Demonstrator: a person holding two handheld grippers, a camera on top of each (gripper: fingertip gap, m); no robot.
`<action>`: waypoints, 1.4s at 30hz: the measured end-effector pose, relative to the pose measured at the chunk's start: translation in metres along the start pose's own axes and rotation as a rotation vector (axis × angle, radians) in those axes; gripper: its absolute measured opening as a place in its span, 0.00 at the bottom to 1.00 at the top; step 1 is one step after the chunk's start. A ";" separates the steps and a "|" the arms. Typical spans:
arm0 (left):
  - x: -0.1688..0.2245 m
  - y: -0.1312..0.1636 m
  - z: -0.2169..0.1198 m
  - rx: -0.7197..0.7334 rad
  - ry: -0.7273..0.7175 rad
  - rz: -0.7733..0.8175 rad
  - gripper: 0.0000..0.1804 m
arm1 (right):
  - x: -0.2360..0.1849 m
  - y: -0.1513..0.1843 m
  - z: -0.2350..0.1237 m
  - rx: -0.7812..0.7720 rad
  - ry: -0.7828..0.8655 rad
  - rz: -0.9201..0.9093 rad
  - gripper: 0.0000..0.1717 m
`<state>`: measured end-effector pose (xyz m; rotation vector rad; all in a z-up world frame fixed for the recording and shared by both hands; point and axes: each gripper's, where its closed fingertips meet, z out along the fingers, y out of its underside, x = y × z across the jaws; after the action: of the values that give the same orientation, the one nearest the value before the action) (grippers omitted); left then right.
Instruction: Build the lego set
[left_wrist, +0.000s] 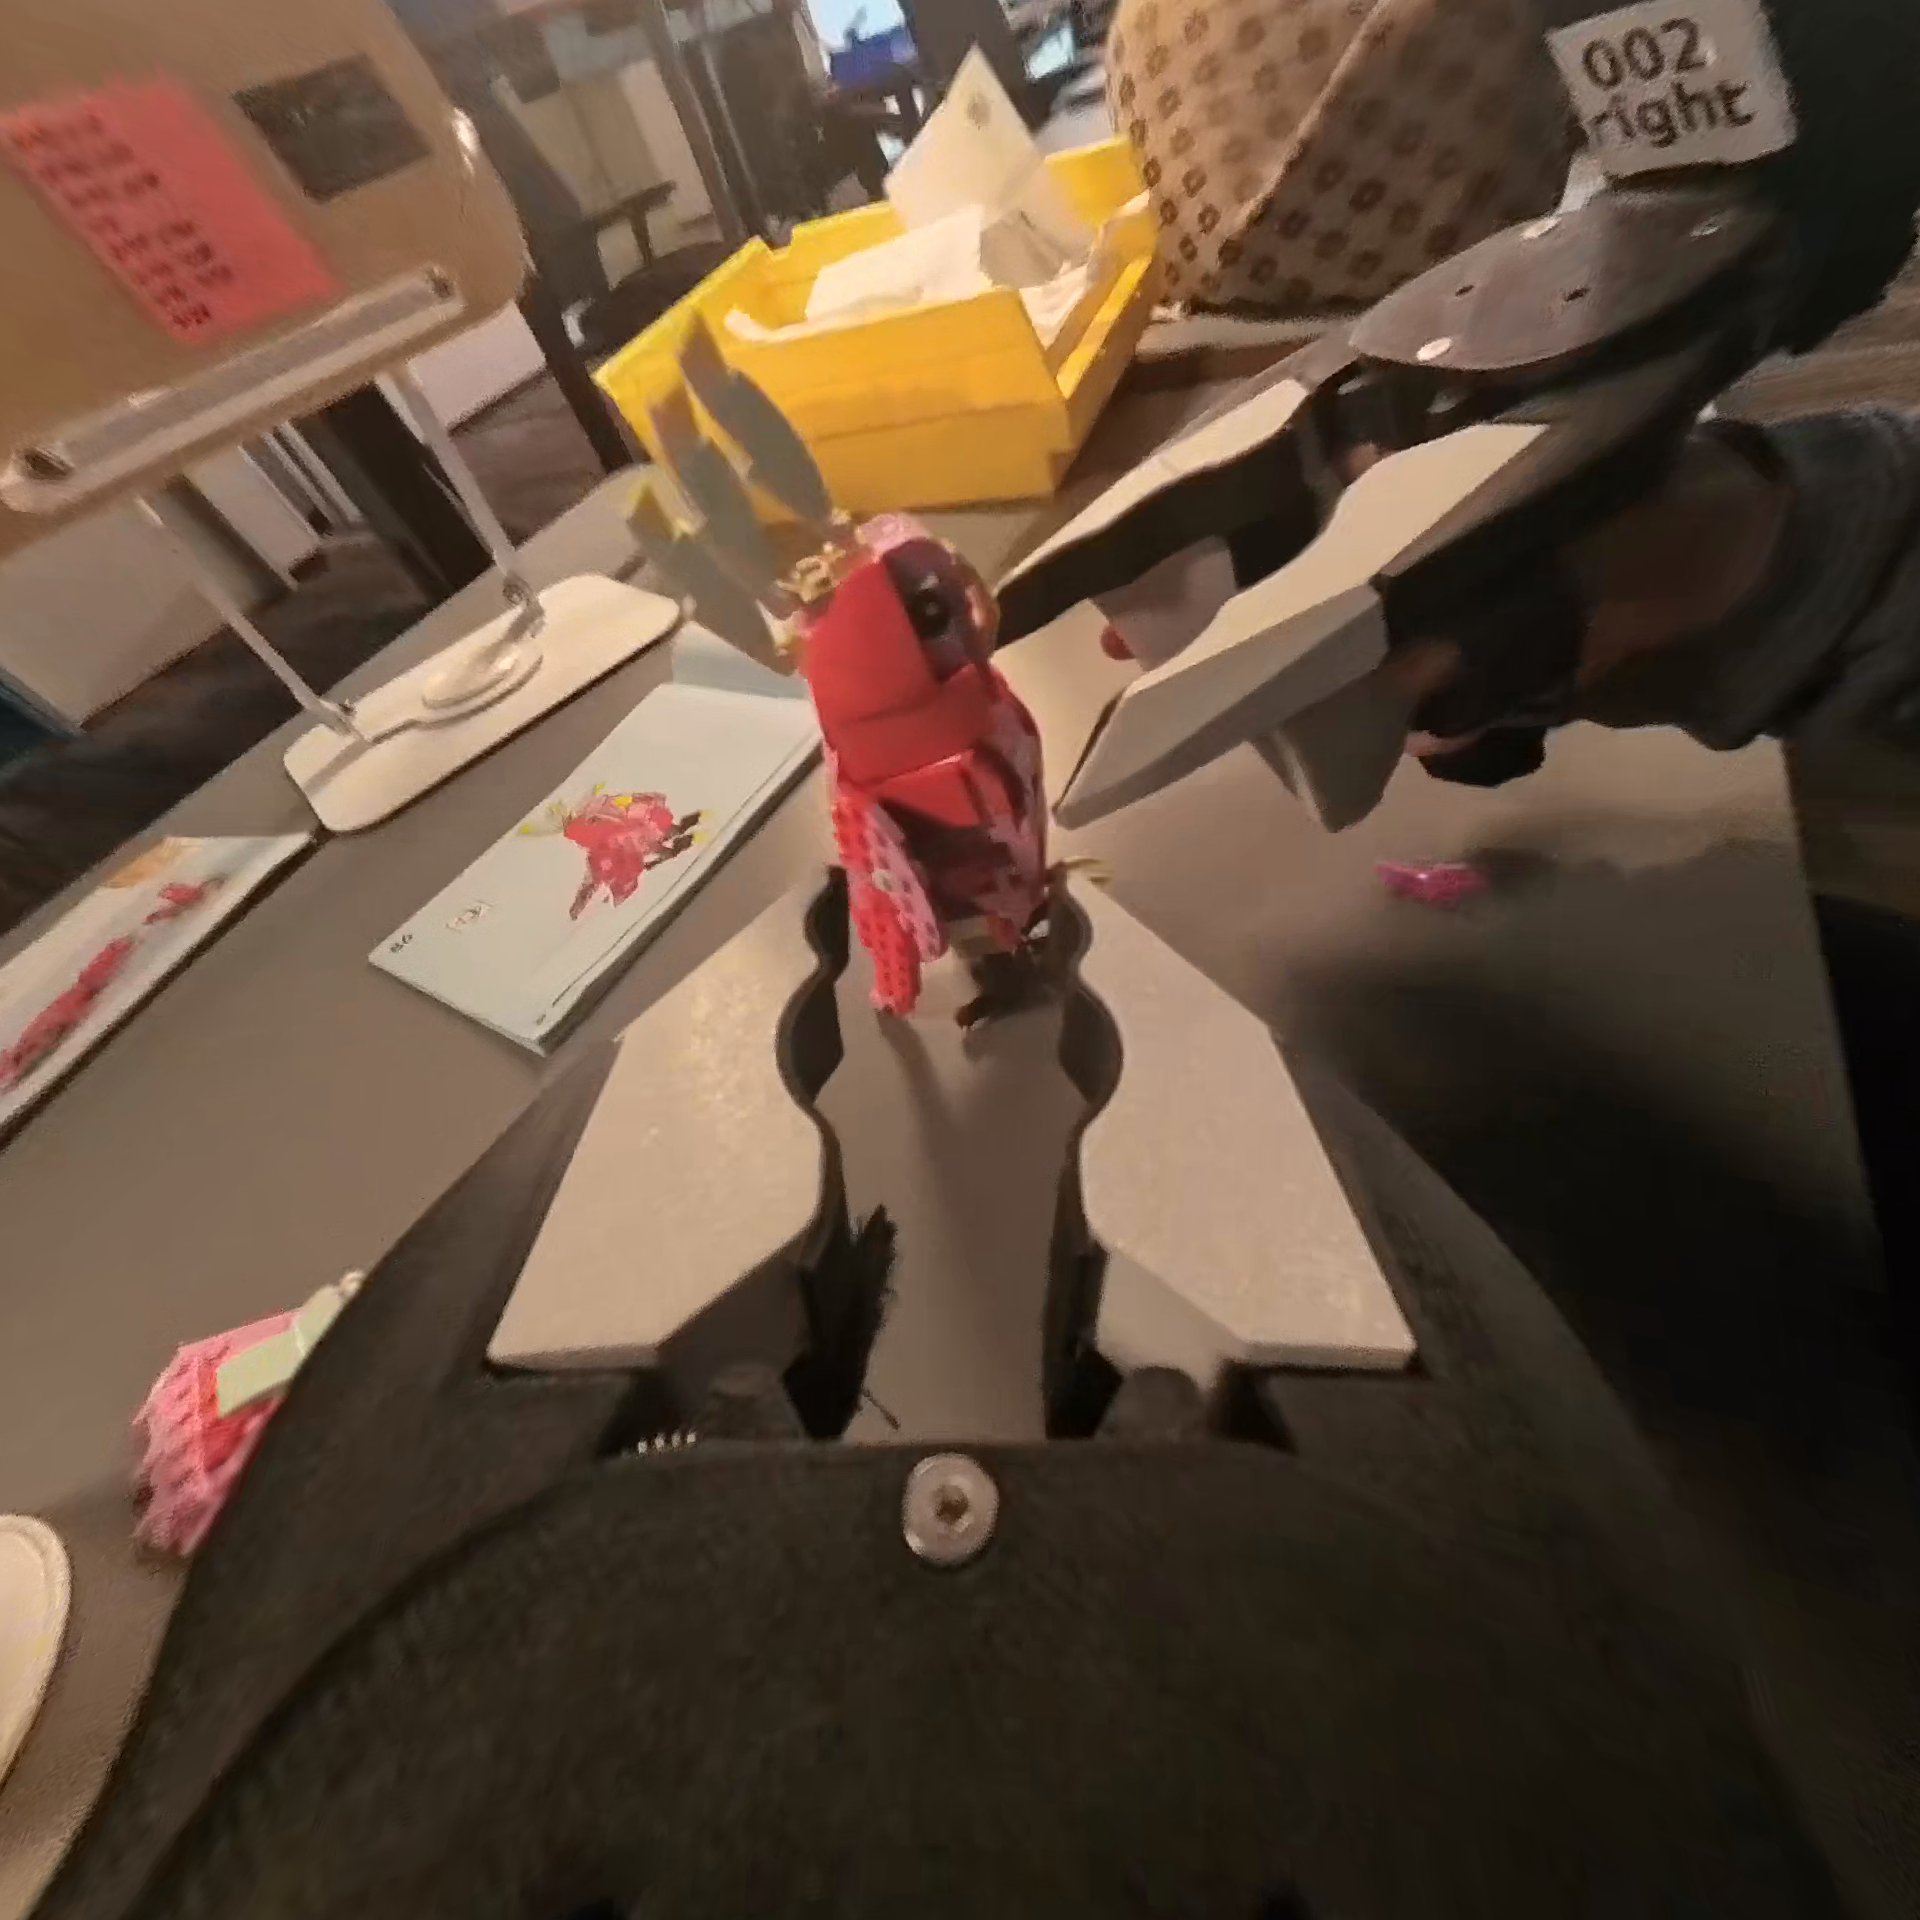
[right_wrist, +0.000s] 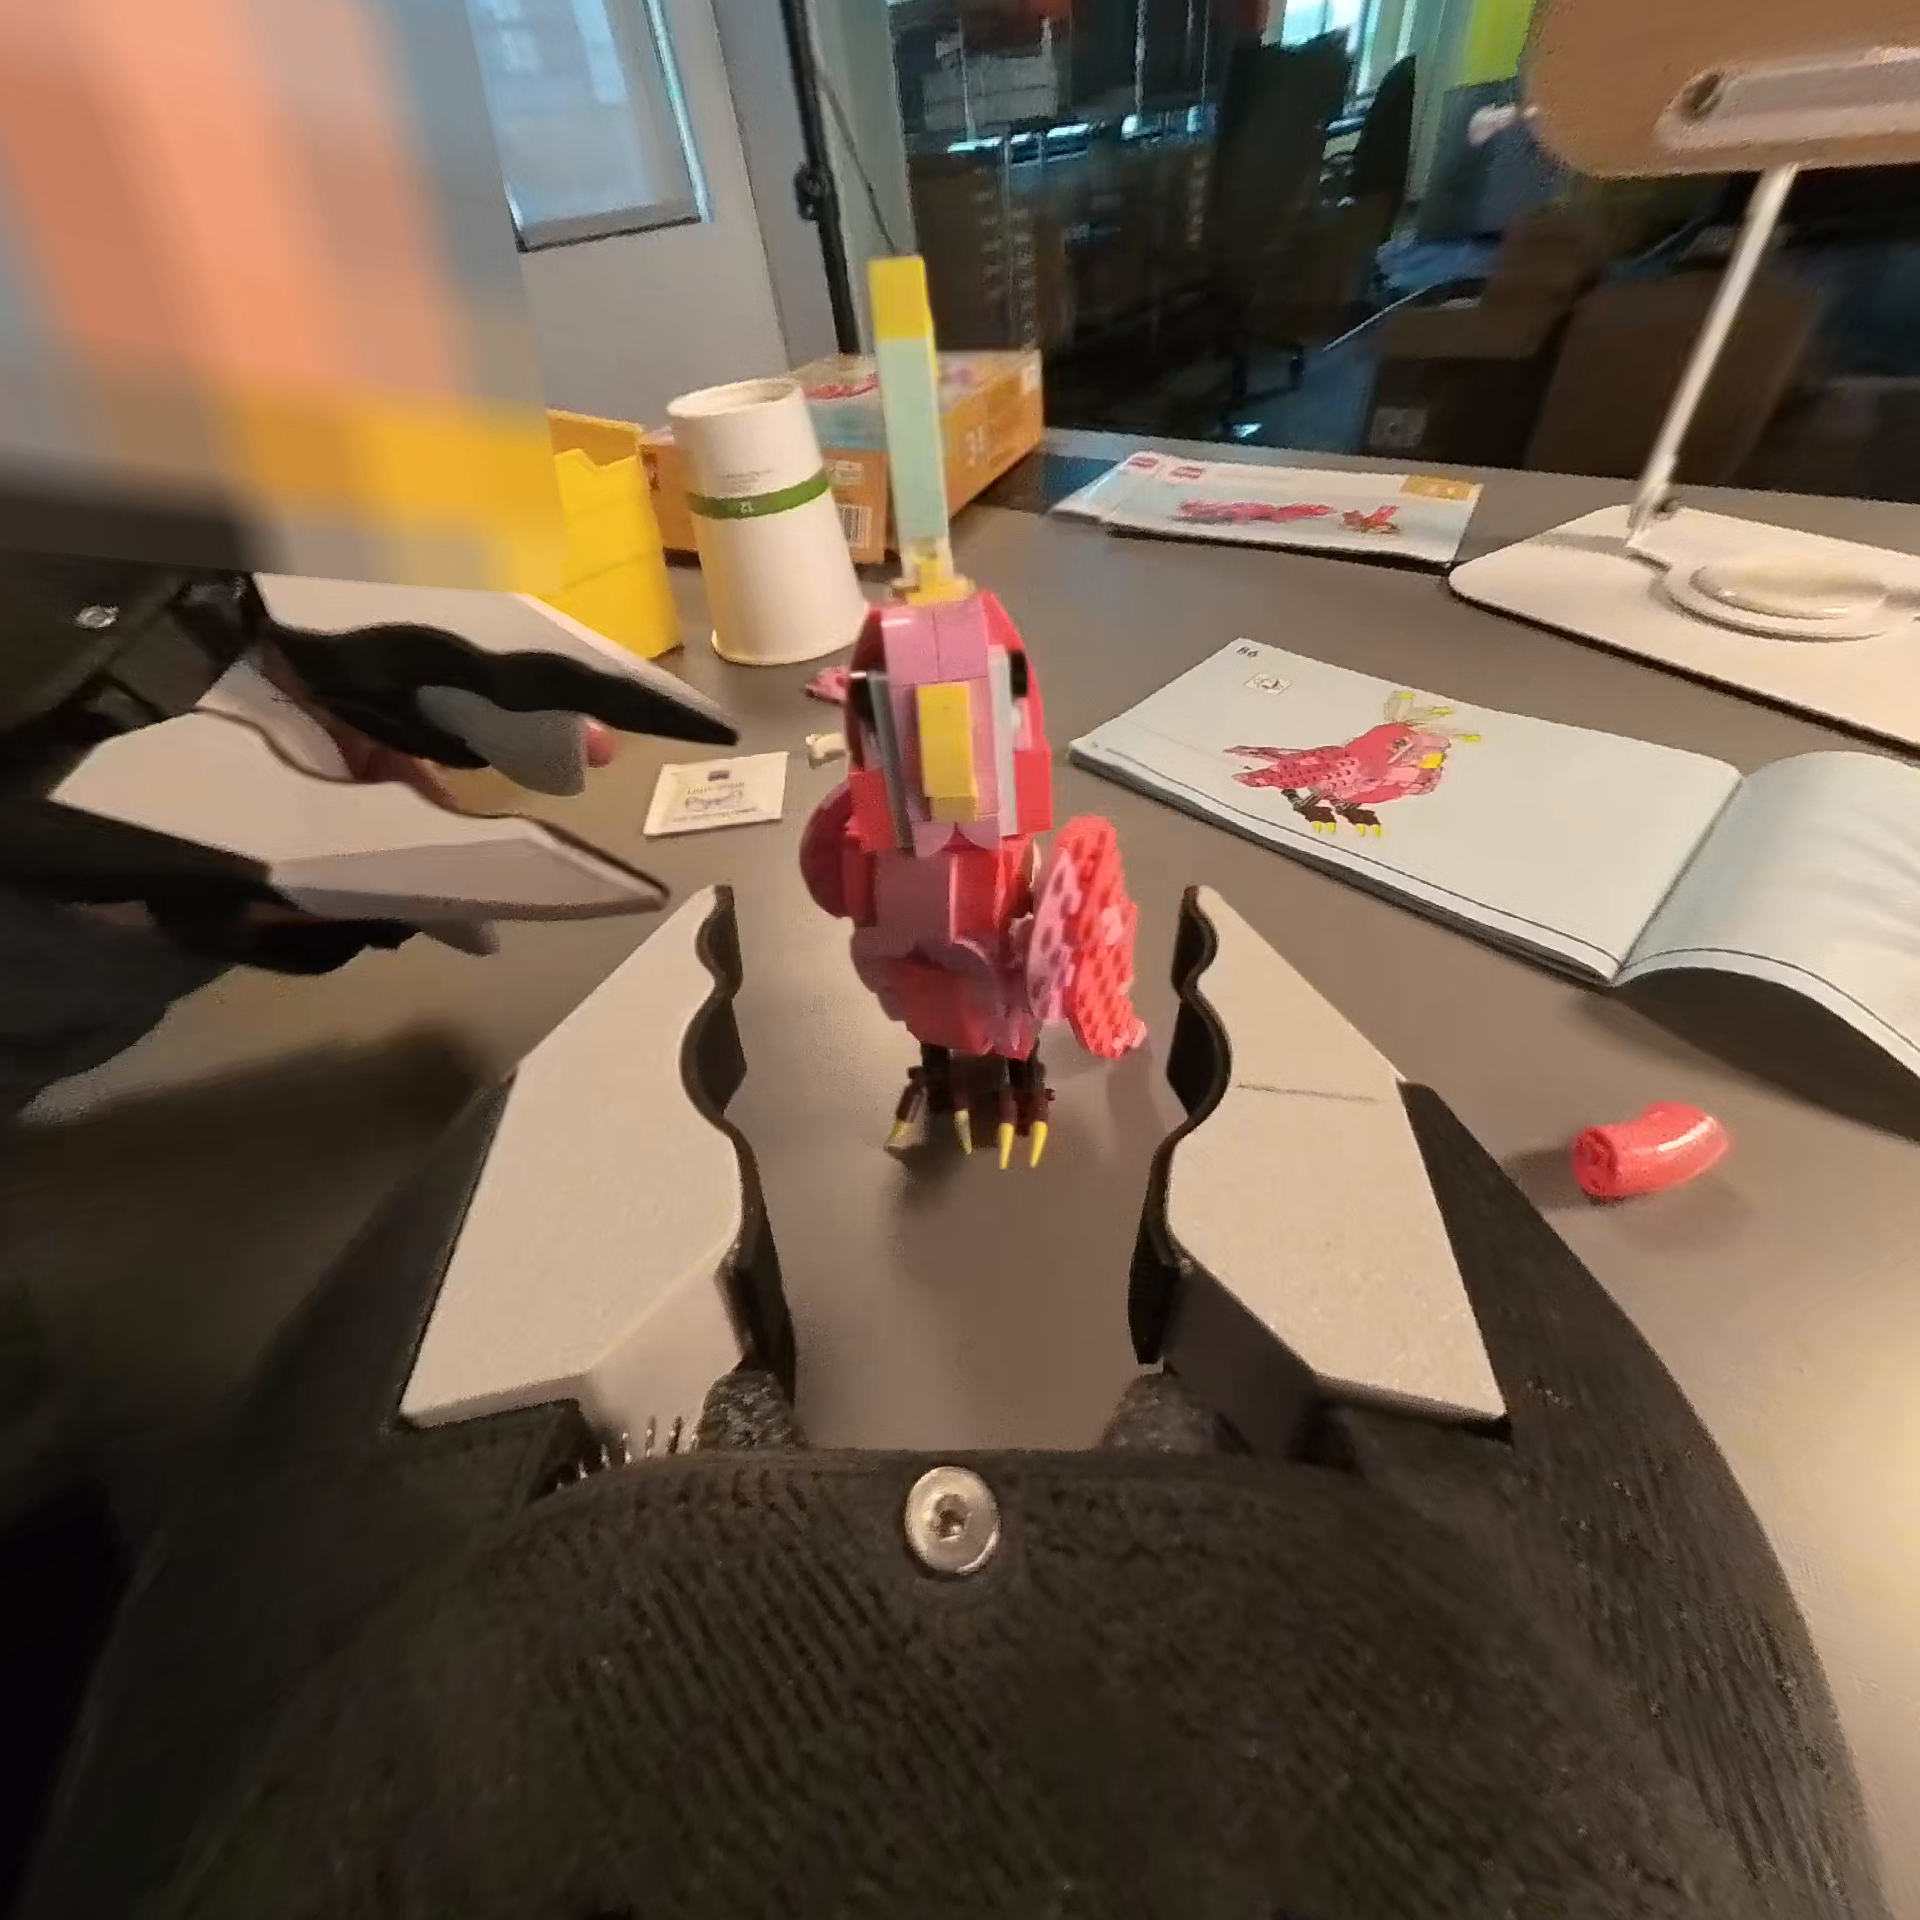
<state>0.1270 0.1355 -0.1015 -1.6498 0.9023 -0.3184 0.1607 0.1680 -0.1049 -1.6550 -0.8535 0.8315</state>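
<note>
Brick-built bird, red and pink with a yellow beak and a tall yellow and pale green crest, stands upright on its dark clawed feet on the dark grey table. It serves as the landmark for everything else.

The right gripper faces the bird's front with its jaws spread wide; the bird stands between the two grey fingers with clear table showing on both sides, so neither pad touches it. The left gripper comes at the bird from its back, jaws released, tips flanking the lower body and the studded wing; motion blur hides whether a tip brushes the wing, but nothing is clamped. From the right wrist view this left gripper shows beside the bird's head and chest, short of it, fingers apart.

Beside the bird on its winged side lies an open instruction booklet with a picture of the same bird. Nearer the camera on that side lies a loose red curved piece. Behind the bird stand a white paper cup, a yellow bin and a cardboard box, with a small white packet on the table between cup and bird. A white lamp base sits beyond the booklet. A small pink brick assembly lies well apart from the bird.
</note>
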 end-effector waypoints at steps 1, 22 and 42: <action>0.000 0.003 0.004 -0.021 0.005 -0.005 0.20 | 0.001 0.002 0.003 -0.016 -0.011 -0.008 0.47; -0.004 0.013 0.020 -0.055 -0.130 -0.204 0.04 | 0.003 0.010 0.009 -0.071 0.104 -0.100 0.30; -0.003 0.008 0.019 -0.005 -0.162 -0.254 0.06 | 0.003 0.007 0.011 -0.040 0.109 -0.063 0.31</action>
<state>0.1343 0.1506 -0.1139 -1.7701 0.5736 -0.3505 0.1535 0.1746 -0.1148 -1.6833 -0.8465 0.6786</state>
